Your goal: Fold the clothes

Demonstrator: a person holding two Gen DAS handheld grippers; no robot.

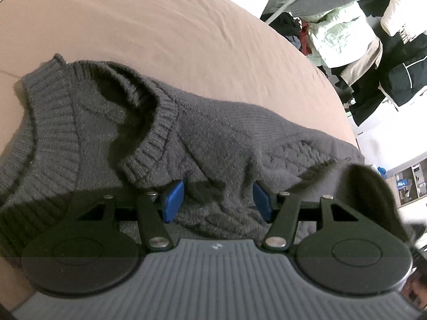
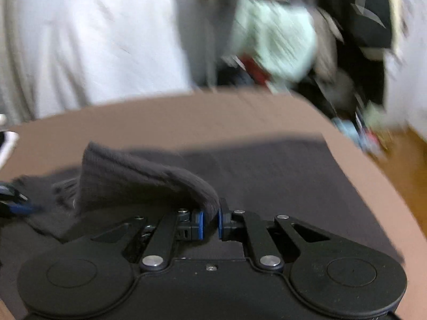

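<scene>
A tan-sheeted bed [image 1: 186, 40] stands beside a rack of hanging clothes [image 1: 373, 40].

No readable text, labels, brands or numbers in either view. Only mark: a small pale emblem on the ribbed grey body of the left gripper [image 1: 217, 200], near centre, too small to make out. Right-wrist view is motion-blurred; any print on the far clutter can't be read.
</scene>
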